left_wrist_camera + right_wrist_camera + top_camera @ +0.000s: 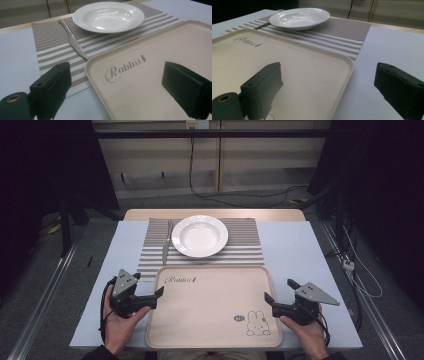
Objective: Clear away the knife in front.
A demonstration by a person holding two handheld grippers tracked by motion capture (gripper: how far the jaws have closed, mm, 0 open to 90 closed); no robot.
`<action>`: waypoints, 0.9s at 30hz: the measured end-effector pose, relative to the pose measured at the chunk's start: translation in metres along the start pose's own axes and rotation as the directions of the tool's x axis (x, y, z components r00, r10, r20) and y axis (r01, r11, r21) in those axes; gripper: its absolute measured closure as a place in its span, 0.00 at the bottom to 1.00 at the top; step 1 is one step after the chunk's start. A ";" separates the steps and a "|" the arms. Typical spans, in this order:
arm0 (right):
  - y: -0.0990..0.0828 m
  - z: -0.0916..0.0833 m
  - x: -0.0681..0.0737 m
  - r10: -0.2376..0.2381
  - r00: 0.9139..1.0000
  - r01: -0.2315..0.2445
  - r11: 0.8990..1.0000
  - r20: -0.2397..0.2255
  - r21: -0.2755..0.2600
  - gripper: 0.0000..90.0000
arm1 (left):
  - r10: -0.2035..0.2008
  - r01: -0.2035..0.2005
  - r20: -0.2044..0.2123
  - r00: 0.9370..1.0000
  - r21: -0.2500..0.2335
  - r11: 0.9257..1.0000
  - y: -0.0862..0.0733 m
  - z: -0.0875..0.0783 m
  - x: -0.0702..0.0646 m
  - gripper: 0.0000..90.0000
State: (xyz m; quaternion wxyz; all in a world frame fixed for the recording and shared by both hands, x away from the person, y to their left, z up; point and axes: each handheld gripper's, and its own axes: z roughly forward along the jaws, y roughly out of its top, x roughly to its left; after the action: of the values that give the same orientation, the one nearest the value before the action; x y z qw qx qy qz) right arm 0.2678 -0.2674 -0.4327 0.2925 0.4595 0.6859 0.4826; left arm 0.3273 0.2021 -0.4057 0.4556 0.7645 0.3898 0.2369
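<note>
The tray [215, 305] was laid on the surface just before the striped mat [245, 247], flanked by the left gripper [159, 295] and right gripper [272, 299], both fingers spread wide and empty.

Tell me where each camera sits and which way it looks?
High view: above the table, looking down at tray; both hands and tongs, left, right.
Left gripper view: rides the left tongs, faces plate, knife.
Right gripper view: rides the right tongs, faces the tray corner.
All share the plate.
</note>
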 end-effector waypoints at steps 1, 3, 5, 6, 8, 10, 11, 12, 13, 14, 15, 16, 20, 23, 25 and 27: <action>0.000 0.000 0.000 0.000 1.000 0.000 1.000 0.000 0.000 0.08 | -0.016 0.016 0.006 1.000 -0.004 1.000 0.001 0.002 0.001 0.10; 0.000 0.000 0.000 0.007 1.000 -0.007 1.000 0.002 0.000 0.08 | -0.030 0.030 0.011 0.999 0.010 1.000 0.004 0.007 0.005 0.10; 0.000 0.001 0.000 0.006 1.000 -0.006 1.000 0.008 0.004 0.07 | -0.039 0.039 0.006 0.999 0.011 0.999 0.008 0.015 0.008 0.08; 0.000 0.000 0.000 0.006 1.000 -0.006 1.000 0.009 0.003 0.07 | -0.039 0.039 0.006 0.999 0.011 0.999 0.008 0.015 0.008 0.08; 0.001 0.000 0.001 0.001 1.000 -0.001 1.000 0.006 0.003 0.07 | -0.033 0.033 0.006 0.999 0.031 0.999 0.012 0.022 0.011 0.07; 0.001 0.000 0.002 -0.001 1.000 0.001 1.000 0.010 0.004 0.07 | -0.042 0.042 0.007 0.999 0.035 0.998 0.014 0.026 0.014 0.07; 0.001 0.000 0.002 -0.001 1.000 0.001 1.000 0.011 0.004 0.07 | -0.039 0.039 0.001 0.999 0.043 0.998 0.016 0.028 0.016 0.07; 0.001 0.000 0.002 -0.003 1.000 0.003 1.000 0.012 0.004 0.07 | -0.035 0.035 0.002 0.999 0.049 0.998 0.017 0.030 0.018 0.08; 0.001 0.000 0.002 -0.003 1.000 0.003 1.000 0.012 0.004 0.07 | -0.035 0.035 -0.002 0.999 0.053 0.998 0.018 0.031 0.020 0.08; 0.001 -0.001 0.002 -0.002 1.000 0.001 1.000 0.012 0.004 0.07 | -0.028 0.029 -0.009 1.000 0.065 0.997 0.020 0.034 0.022 0.08; 0.000 -0.001 0.002 0.001 1.000 -0.001 1.000 0.009 0.008 0.07 | -0.024 0.024 -0.004 1.000 0.081 0.996 0.021 0.036 0.024 0.08; 0.000 -0.001 0.002 0.001 1.000 -0.001 1.000 0.009 0.008 0.07 | -0.028 0.028 -0.003 1.000 0.092 0.995 0.022 0.038 0.025 0.08; 0.000 -0.001 0.002 -0.001 1.000 0.001 1.000 0.010 0.008 0.07 | -0.022 0.021 0.001 1.000 0.106 0.994 0.027 0.046 0.030 0.08; 0.000 -0.001 0.002 -0.005 1.000 0.005 1.000 0.010 0.013 0.07 | -0.024 0.024 -0.009 1.000 0.113 0.993 0.030 0.051 0.033 0.08; 0.000 -0.001 0.002 -0.007 1.000 0.006 1.000 0.010 0.014 0.07 | -0.026 0.027 -0.011 1.000 0.117 0.993 0.032 0.054 0.036 0.08; 0.000 0.000 0.002 -0.006 1.000 0.006 1.000 0.010 0.014 0.07 | -0.027 0.029 -0.017 0.999 0.129 0.991 0.035 0.058 0.038 0.08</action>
State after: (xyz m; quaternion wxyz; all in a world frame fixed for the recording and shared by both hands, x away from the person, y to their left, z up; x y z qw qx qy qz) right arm 0.2665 -0.2657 -0.4326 0.2940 0.4618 0.6893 0.4745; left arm 0.4045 0.1939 -0.4021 0.4054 0.7849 0.4186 0.2104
